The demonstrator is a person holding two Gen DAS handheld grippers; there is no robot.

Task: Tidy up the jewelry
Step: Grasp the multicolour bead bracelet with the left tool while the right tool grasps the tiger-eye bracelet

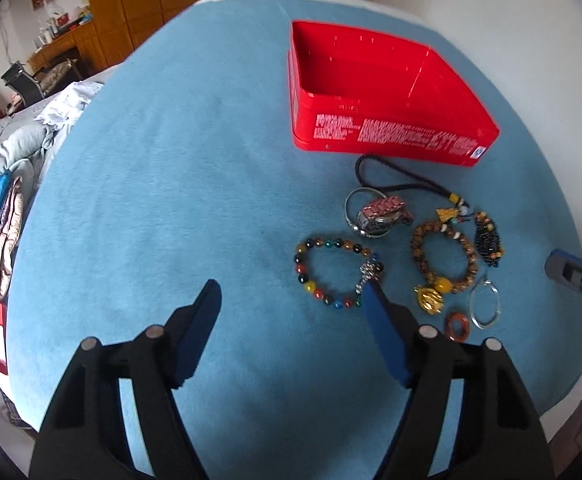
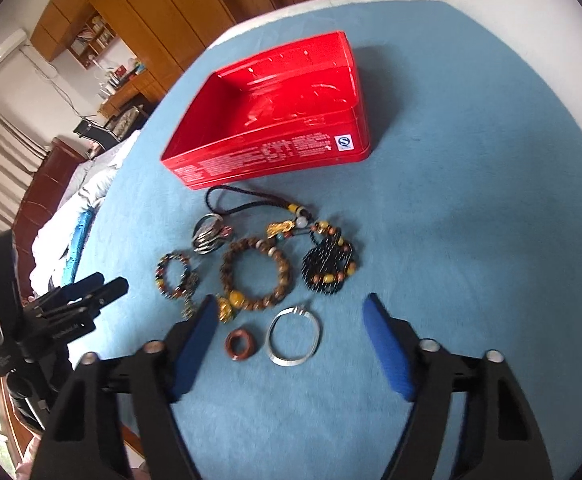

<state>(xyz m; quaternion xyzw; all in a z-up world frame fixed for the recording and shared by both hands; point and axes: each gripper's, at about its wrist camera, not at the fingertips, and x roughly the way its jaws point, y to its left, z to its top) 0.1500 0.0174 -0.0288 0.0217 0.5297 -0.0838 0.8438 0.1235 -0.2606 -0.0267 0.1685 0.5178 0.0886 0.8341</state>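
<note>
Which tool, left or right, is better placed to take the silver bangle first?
Right, probably. The silver bangle lies between the open fingers of the right tool, just ahead. The left tool points at bare blue cloth; there the bangle lies off to one side.

Red tin (image 1: 387, 80) with white print, on a plain light-blue cloth (image 1: 171, 180). Multicoloured bead bracelet (image 1: 331, 272), brown bead bracelet (image 1: 443, 256) with a yellow bead, black bead strand (image 2: 327, 268) flecked amber, silver bangle (image 2: 295, 338), reddish-brown ring (image 2: 241, 345). Blue pads (image 2: 387, 354) on black fingers.
</note>
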